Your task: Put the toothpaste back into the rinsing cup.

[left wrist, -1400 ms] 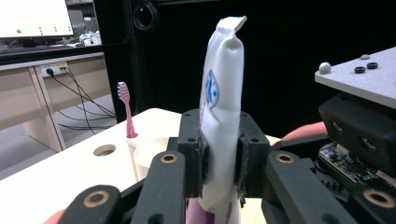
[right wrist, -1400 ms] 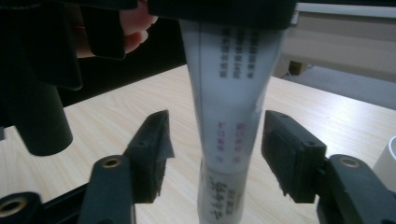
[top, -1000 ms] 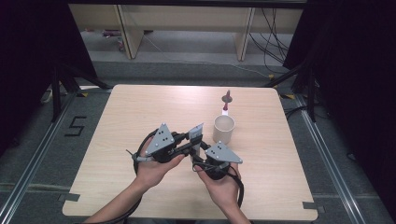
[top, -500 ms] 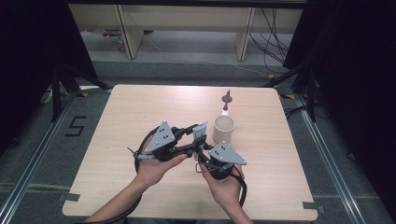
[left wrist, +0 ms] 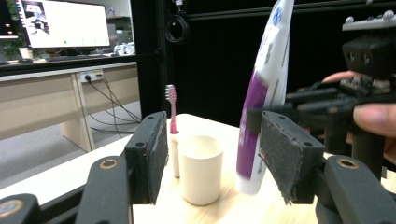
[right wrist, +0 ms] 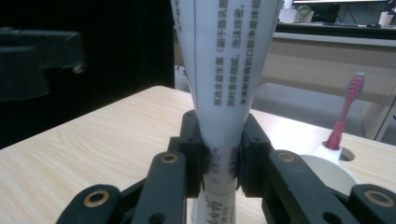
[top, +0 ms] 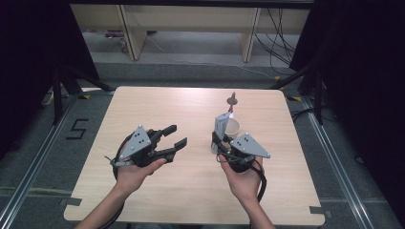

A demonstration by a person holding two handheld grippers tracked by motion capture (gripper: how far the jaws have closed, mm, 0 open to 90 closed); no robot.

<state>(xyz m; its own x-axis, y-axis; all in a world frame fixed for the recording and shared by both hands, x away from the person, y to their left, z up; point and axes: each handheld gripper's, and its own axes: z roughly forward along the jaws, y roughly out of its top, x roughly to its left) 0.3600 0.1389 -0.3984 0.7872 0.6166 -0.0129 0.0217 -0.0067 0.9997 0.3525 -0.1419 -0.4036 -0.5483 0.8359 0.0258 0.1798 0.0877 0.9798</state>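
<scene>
A white and purple toothpaste tube (top: 222,125) stands upright, gripped low down by my right gripper (top: 220,142), whose jaws have just been closing on it; its pads squeeze the tube (right wrist: 224,70) from both sides. Just behind it is a cream cup (top: 233,128), and further back a pink toothbrush (top: 232,101) stands in a small white holder. My left gripper (top: 177,135) is at the left of the table. Its jaws have just been opening and hold nothing. In the left gripper view, the cup (left wrist: 201,168), toothbrush (left wrist: 171,102) and tube (left wrist: 266,93) lie beyond its parted pads (left wrist: 156,149).
The light wooden table (top: 157,105) has bare surface at the back left and along the front. Dark stands and cables flank it on the floor. The left gripper shows as a dark blur (right wrist: 32,60) in the right gripper view.
The two grippers were together at the table's middle. The left one has opened, let go of the tube and drawn away to the left; the right one has closed on the tube and carried it right.
</scene>
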